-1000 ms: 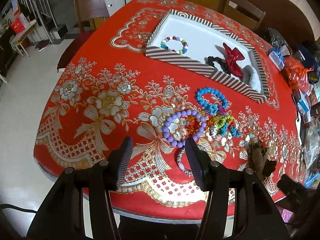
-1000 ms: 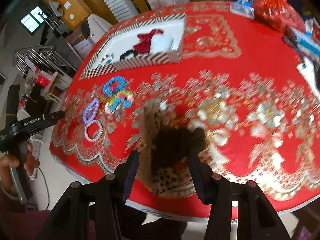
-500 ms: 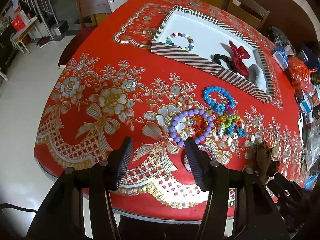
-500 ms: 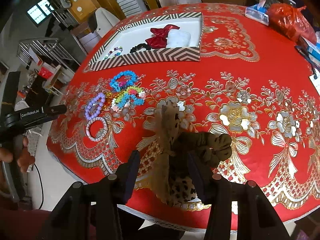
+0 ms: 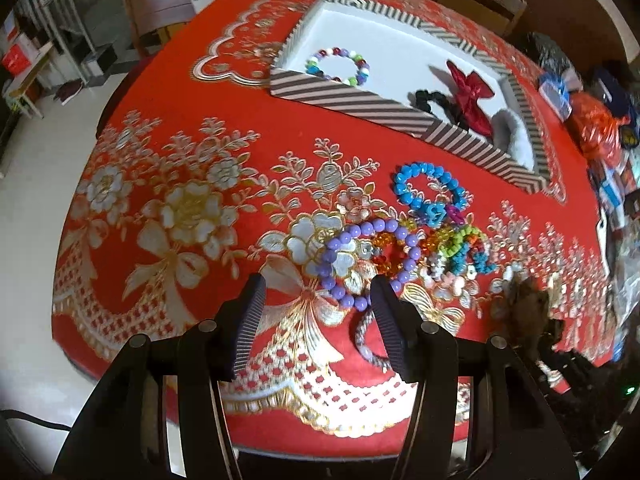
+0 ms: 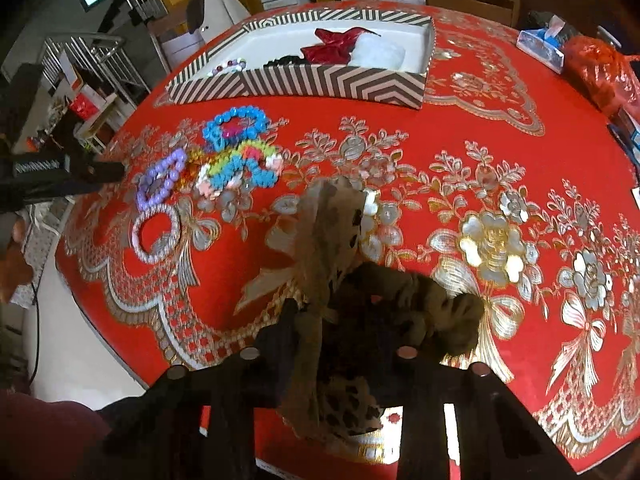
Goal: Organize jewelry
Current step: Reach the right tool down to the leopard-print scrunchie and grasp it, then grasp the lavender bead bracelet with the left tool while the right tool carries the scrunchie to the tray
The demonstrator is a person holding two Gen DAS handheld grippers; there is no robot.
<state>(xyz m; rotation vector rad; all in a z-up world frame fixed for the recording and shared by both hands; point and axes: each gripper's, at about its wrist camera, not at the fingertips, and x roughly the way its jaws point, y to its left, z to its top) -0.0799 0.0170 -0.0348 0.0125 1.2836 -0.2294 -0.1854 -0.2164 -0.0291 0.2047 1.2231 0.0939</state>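
Observation:
A striped tray (image 5: pixel 352 98) (image 6: pixel 304 80) at the table's far side holds a multicolour bead bracelet (image 5: pixel 338 66), a black scrunchie (image 5: pixel 428 100), a red bow (image 5: pixel 468 92) and a white fluffy band (image 5: pixel 510 132). On the red cloth lie a blue bracelet (image 5: pixel 428 188), a purple bracelet (image 5: pixel 360 260) (image 6: pixel 162 180), rainbow bracelets (image 5: pixel 460 248) and a pale pink bracelet (image 5: pixel 368 344) (image 6: pixel 156 232). My left gripper (image 5: pixel 316 300) is open, just before the purple bracelet. My right gripper (image 6: pixel 352 332) is shut on a brown leopard-print scrunchie (image 6: pixel 360 280).
Bags and packets (image 5: pixel 596 120) crowd the table's right side. A tissue pack (image 6: pixel 540 44) and an orange bag (image 6: pixel 600 68) lie at the far right. Chairs (image 5: pixel 156 4) stand around the table. The table's near edge (image 5: pixel 320 432) is close below my left gripper.
My right gripper has closed on the leopard scrunchie and lifted it. My left gripper has moved forward toward the purple bracelet and stays open.

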